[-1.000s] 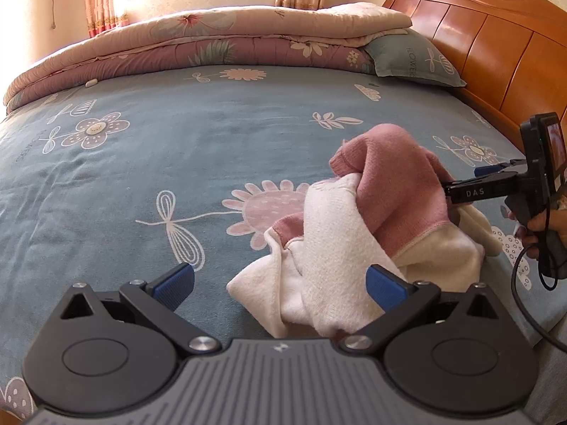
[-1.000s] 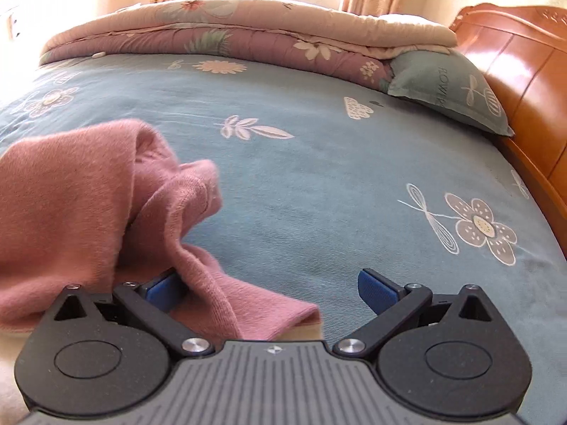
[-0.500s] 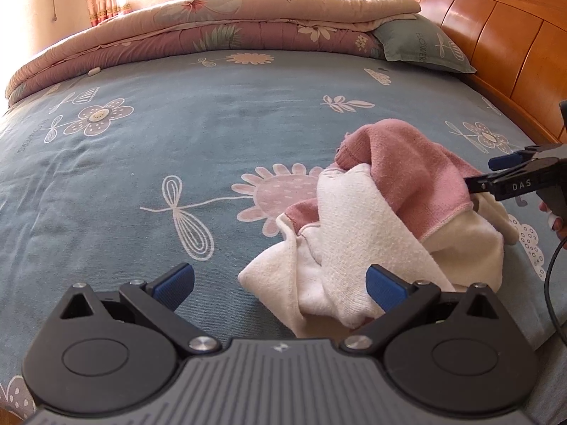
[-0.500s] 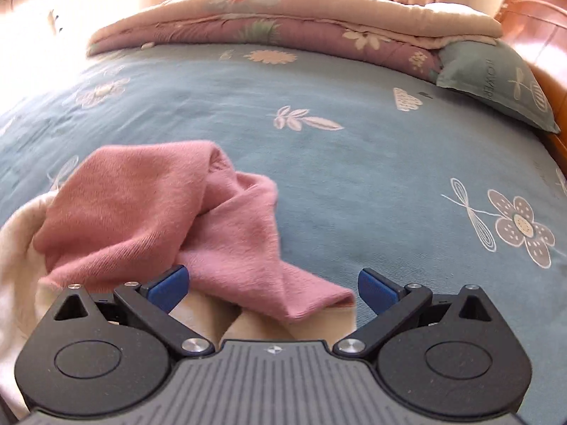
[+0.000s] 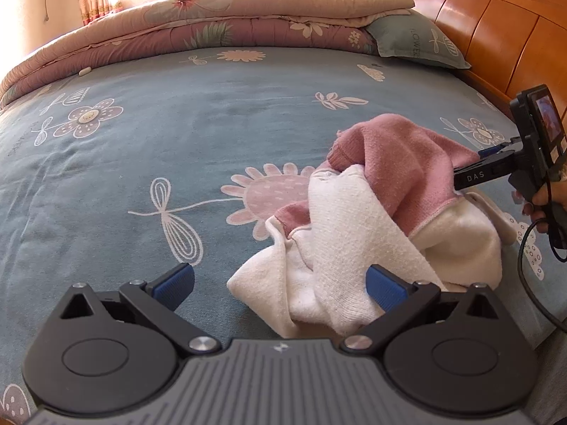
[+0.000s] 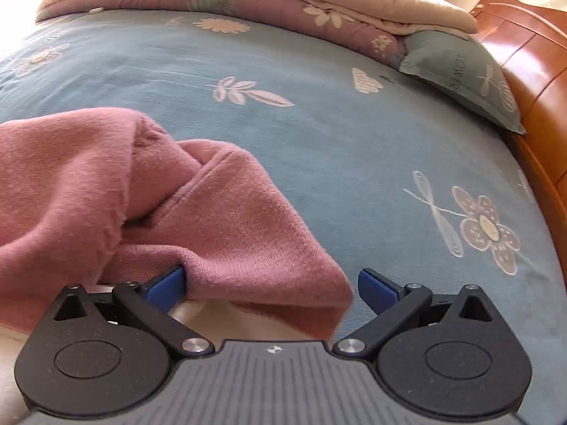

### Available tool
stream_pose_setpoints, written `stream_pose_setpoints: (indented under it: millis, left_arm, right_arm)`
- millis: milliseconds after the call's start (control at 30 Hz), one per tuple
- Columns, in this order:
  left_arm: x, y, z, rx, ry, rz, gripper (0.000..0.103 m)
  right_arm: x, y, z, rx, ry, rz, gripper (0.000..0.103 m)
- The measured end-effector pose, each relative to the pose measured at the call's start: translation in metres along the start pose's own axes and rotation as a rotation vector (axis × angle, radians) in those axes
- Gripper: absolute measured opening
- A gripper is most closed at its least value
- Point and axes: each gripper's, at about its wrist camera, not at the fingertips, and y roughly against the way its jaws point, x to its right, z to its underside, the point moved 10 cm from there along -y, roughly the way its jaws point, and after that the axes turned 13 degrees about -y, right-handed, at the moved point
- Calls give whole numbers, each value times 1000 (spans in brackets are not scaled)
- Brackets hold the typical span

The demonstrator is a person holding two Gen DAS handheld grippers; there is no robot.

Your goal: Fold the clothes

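Closest in, left gripper (image 5: 278,283) low over the near edge of the bed, blue pads spread wide, nothing between them. Right-hand pad overlapping the cream cloth in the picture, contact or not impossible to tell. Likely held back and open to take a second corner once one shows itself.

Just ahead, the garment (image 5: 386,219): a crumpled heap, cream and pink, bunched on the blue floral bedspread (image 5: 184,131) toward its right side near the front edge. No fold made yet; looks like the sorting-out stage, hunting for hems and sleeves.

Over to the right, right gripper (image 6: 271,285) pushed in from the side, level with the heap, pointing across the bed. Fingers parted wide, a pink fold draped across the gap and lying against the left pad (image 6: 166,285), right pad bare. Not a pinch yet, more a scoop under the top layer. Probably placed there to lift the pink part off the cream so the piece can open out. From the left wrist view, a hand (image 5: 538,202) wrapped round the handle at the frame's edge, cable hanging below.

Further back, open bedspread, plenty of room for spreading flat. Beyond, a pillow (image 5: 411,40) against the wooden headboard (image 5: 496,24) and a folded quilt (image 5: 226,23) along the far side.
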Motion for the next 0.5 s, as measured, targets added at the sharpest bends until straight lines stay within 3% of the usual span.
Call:
stream_pose_setpoints:
  millis: [133, 167, 233, 300, 400, 500]
  left_arm:
    - [2, -3, -1, -2, -5, 3, 102]
    - [3, -4, -1, -3, -6, 4, 102]
    - [4, -5, -1, -5, -9, 4, 102]
    - [5, -7, -2, -7, -9, 5, 102]
    - [5, -9, -2, -12, -3, 6, 102]
    - [6, -9, -2, -14, -3, 3, 102]
  right_arm:
    - [62, -6, -7, 22, -45, 178, 103]
    - [73, -7, -7, 12, -65, 186, 103]
    - [83, -1, -6, -3, -107, 129, 103]
    - [69, 10, -6, -4, -101, 34, 103]
    - [19, 26, -5, -2, -12, -129, 103]
    - [-34, 25, 2, -29, 108, -208, 103]
